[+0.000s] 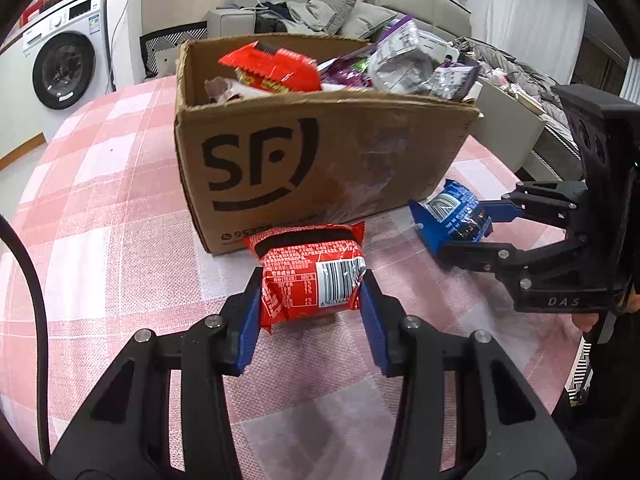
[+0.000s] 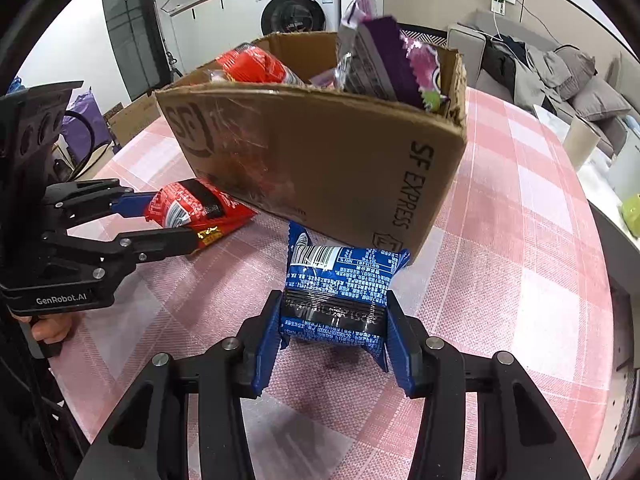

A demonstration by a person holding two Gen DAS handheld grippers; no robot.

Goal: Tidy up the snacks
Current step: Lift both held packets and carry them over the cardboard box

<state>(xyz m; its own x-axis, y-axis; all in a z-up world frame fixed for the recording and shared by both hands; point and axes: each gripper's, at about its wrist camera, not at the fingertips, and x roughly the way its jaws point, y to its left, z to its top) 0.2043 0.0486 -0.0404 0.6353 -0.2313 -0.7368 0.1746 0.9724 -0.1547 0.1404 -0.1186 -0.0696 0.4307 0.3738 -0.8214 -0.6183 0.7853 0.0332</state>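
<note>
Left wrist: pink checked tablecloth (image 1: pixel 100 208), washing machine (image 1: pixel 64 60) behind; both tools grip snack packets.

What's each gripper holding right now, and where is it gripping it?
The left gripper pinches the red snack packet across its near end. The right gripper pinches the blue snack packet across its near end.

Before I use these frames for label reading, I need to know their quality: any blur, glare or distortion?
Left wrist view: sharp centre, red snack pack barcode legible; fisheye bends the cardboard box rim; dark corner vignetting. Right wrist view: blue snack pack print crisp, mild glare on wrappers inside the box; table edges curve strongly.
</note>
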